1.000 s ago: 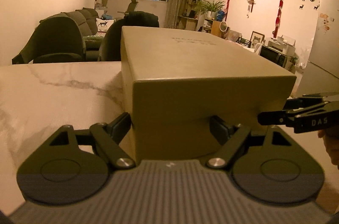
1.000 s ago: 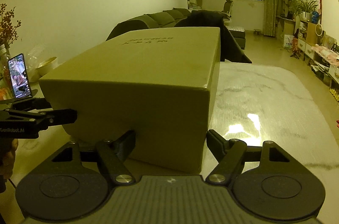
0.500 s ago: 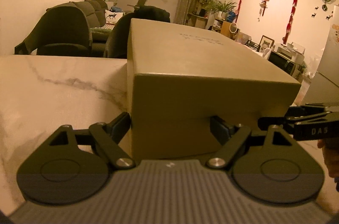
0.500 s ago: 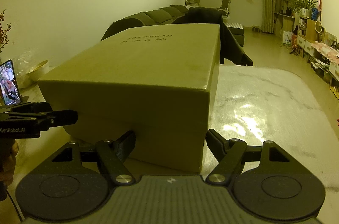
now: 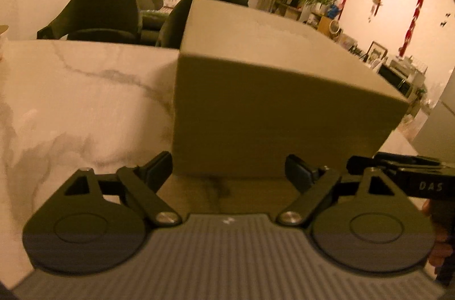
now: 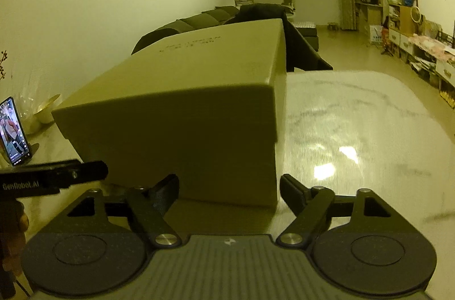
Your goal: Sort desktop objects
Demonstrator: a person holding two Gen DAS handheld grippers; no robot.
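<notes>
The box sits flat on the marble bench, its near end facing both claws. The left claw and the right claw each stand wide just before that end, one toward each near corner; their jaws have just been opening, pads off the cardboard. Likely this spacing steadies a wide load. A phone stands left of the box.

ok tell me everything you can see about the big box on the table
The box is a large, plain olive-tan cardboard-looking carton, closed by a lid whose lower edge overhangs the base. Faint lettering marks its top. It sits flat on the marble table. Each gripper frames a near corner; neither visibly presses it.
</notes>
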